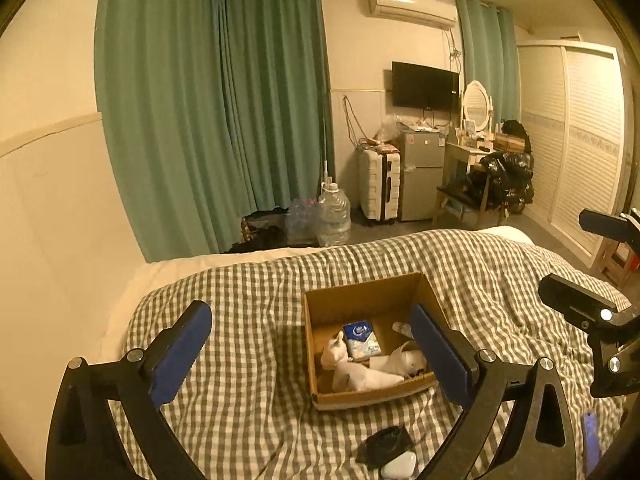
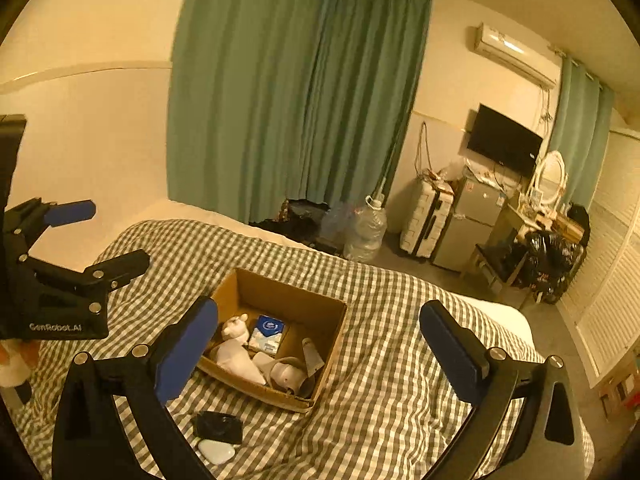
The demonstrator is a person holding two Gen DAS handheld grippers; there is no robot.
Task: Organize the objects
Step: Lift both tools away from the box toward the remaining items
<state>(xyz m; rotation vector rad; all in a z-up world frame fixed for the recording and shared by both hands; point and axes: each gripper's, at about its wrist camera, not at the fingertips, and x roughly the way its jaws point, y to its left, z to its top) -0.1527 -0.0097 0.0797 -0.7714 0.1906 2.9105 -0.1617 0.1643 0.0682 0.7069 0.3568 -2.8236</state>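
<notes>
Open brown cardboard box (image 1: 370,300) on green-checked bed quilt (image 1: 248,320), left gripper (image 1: 312,350) and right gripper (image 2: 320,350) above, fingers spread wide, nothing held.

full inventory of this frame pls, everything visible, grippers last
cardboard box: 1, brown, open, on the bed
tissue pack: 1, blue and white, in the box
white figurine: 1, in the box
white hair dryer: 1, in the box
white tube: 1, in the box
black pouch: 1, on the duvet, camera side of the box
white case: 1, beside the pouch
checked duvet: 1, green and white
curtains: green, far wall
TV: 1, black, wall-mounted
air conditioner: 1, white
suitcase: 1, white
mini fridge: 1, grey
water jug: 1, clear, floor
left hand-held gripper: open, empty
right hand-held gripper: open, empty
</notes>
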